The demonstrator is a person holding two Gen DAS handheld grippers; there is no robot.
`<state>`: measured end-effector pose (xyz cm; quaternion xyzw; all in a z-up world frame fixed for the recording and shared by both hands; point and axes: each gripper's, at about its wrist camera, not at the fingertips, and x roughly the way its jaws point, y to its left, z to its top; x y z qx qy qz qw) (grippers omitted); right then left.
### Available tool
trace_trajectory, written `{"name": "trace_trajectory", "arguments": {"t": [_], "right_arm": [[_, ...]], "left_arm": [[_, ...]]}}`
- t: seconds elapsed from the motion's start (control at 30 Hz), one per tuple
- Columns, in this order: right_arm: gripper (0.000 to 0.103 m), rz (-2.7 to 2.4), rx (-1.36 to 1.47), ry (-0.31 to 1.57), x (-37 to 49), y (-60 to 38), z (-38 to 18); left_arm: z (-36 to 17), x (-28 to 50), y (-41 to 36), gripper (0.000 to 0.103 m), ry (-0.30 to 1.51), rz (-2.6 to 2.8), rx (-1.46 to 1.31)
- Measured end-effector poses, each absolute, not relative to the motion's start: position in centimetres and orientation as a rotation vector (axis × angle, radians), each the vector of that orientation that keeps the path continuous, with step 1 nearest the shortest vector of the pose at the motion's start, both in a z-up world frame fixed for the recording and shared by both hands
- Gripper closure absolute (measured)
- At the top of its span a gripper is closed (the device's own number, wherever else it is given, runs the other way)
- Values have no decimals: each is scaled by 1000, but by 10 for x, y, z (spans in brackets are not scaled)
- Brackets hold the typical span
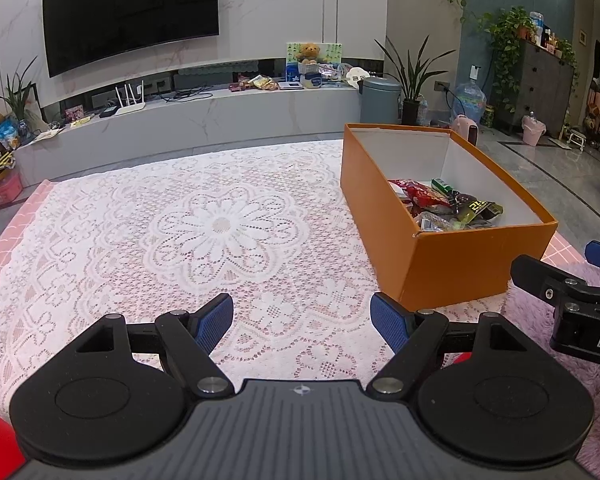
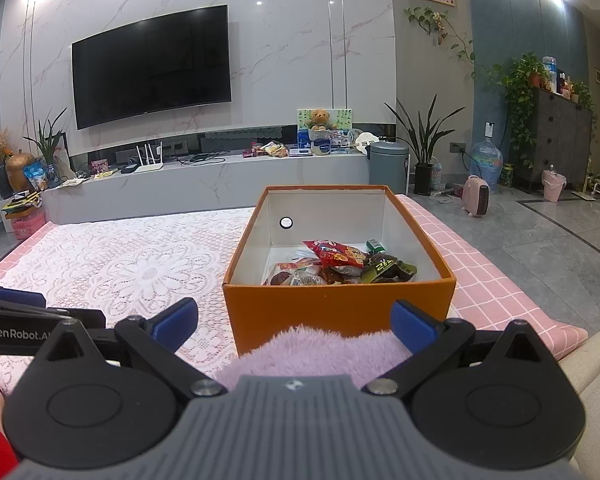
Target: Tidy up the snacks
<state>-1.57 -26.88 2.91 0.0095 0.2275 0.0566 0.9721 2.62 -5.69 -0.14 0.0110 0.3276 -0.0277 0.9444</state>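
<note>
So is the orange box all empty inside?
No, the orange box has a pile of snack packets lying at its near end, including a red one and a dark green one.

one orange box (image 2: 340, 312), two tools, left (image 1: 302, 322), right (image 2: 294, 320)

Cardboard box (image 2: 340, 312) on table (image 1: 100, 248), at table's right side, on edge of lace cloth (image 1: 228, 232). Snack packets (image 2: 340, 264) piled inside box, toward its near end; far end bare. Fluffy blanket (image 2: 320, 348) just before box, touching its near wall. Left claw (image 1: 302, 322) over lace cloth, left of box; right claw (image 2: 294, 322) over blanket, directly before box. Beyond table: TV console (image 2: 204, 184) along wall, TV (image 2: 152, 80) above it, router (image 2: 148, 162) on console, bin (image 2: 388, 168) at console's right end, potted plant (image 2: 424, 152) right of bin.
</note>
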Motion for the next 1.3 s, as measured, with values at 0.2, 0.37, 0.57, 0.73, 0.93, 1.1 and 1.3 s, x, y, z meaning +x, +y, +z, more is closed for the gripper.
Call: {"name": "trace_trajectory", "arguments": {"t": [0.2,0.37,0.57,0.73,0.93,1.1,1.3], "right_arm": [[3,114,19,459,-16,-269,29],[3,114,18,460,-16,-268,29],[3,115,15,461,-15,-268,28],[3,115,15,461,-15,-268,28],[3,116,13,462,-14,-268,27],[3,117,12,462,-14,-268,26],[3,116,11,462,-14,-268,27]], "left_arm": [[-1,26,-57,11,668,-53,24],[0,24,-57,11,659,-48,26],[1,24,-56,11,660,-50,27],[1,24,-56,11,661,-52,27],[1,24,-56,12,665,-44,30],[0,24,-55,12,666,-37,28],[1,24,-56,12,659,-49,46]]}}
